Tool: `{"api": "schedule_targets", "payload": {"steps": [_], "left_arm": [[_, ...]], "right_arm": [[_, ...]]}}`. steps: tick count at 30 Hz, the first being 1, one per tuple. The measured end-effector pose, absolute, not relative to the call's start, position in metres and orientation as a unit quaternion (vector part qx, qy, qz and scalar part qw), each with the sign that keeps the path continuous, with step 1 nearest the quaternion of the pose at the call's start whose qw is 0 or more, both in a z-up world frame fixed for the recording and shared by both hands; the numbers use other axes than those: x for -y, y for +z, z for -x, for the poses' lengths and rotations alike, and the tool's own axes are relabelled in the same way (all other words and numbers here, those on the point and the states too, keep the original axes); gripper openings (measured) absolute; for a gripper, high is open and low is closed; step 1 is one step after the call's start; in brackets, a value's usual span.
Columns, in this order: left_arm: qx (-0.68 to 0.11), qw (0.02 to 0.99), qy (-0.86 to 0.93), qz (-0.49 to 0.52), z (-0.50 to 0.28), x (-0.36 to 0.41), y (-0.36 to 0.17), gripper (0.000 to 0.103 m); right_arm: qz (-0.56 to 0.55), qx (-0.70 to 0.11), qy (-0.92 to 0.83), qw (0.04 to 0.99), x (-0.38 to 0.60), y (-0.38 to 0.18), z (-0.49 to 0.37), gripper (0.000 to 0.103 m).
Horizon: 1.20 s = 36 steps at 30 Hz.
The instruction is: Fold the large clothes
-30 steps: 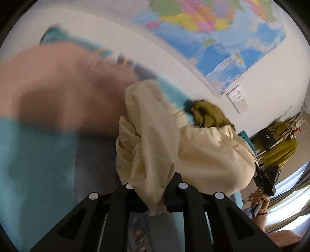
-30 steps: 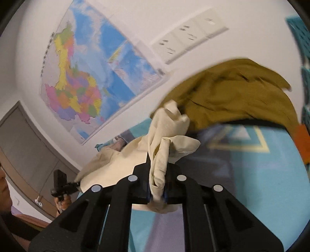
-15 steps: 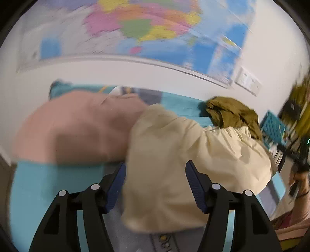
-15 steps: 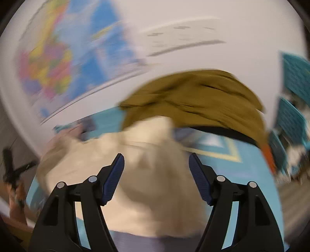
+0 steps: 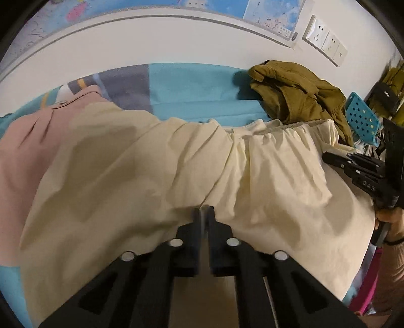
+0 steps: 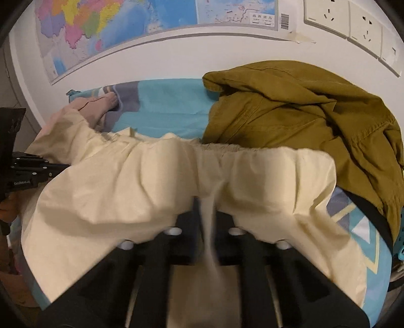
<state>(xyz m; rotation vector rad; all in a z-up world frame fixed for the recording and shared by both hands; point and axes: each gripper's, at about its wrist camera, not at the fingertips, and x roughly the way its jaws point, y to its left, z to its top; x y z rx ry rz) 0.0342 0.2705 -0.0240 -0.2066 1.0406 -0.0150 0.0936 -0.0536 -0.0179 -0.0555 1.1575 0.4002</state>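
Observation:
A cream garment with a gathered elastic waistband lies spread across the bed. My left gripper points down at the garment's near edge, and its jaws are closing on a pinch of the fabric, with wrinkles running in to the tips. My right gripper is closing too, with a strip of the same cream garment running down between its fingers. Each gripper shows in the other's view: the right gripper at the garment's right side, the left gripper at its left side.
An olive jacket is heaped at the back right, partly under the waistband. A pink garment lies at the left under the cream one. The bed sheet is teal and grey and meets a wall with a map and sockets. A blue perforated basket stands to the right.
A second ago both grippers held raised bunches of the cream cloth. Then both opened wide and the garment dropped flat. Now both have shut again at its near edge, lower down.

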Motion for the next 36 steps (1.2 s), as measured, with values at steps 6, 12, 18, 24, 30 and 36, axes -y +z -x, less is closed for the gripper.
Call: {"api": "schedule_targets", "payload": {"steps": [6, 12, 18, 24, 30, 36], "left_arm": [[-0.422, 0.898, 0.020, 0.120, -0.036, -0.284, 0.014, 0.000], [-0.418, 0.899, 0.053, 0.119, -0.043, -0.301, 0.005, 0.000], [-0.418, 0.896, 0.046, 0.142, -0.045, -0.321, -0.012, 0.000], [-0.414, 0.894, 0.044, 0.165, -0.037, -0.328, -0.012, 0.006], [-0.392, 0.913, 0.020, 0.110, 0.010, -0.305, 0.010, 0.036], [-0.419, 0.901, 0.023, 0.106, 0.017, -0.308, -0.016, 0.035]], "right_arm": [[-0.013, -0.451, 0.175, 0.875, 0.070, 0.035, -0.101, 0.002], [0.017, -0.518, 0.158, 0.841, 0.058, -0.021, -0.125, 0.002], [0.011, -0.528, 0.164, 0.833, 0.060, -0.036, -0.124, 0.003], [-0.046, -0.495, 0.181, 0.848, 0.088, 0.006, -0.096, 0.057], [-0.035, -0.496, 0.168, 0.851, 0.121, 0.021, -0.061, 0.054], [-0.052, -0.518, 0.166, 0.837, 0.123, -0.011, -0.068, 0.001]]}}
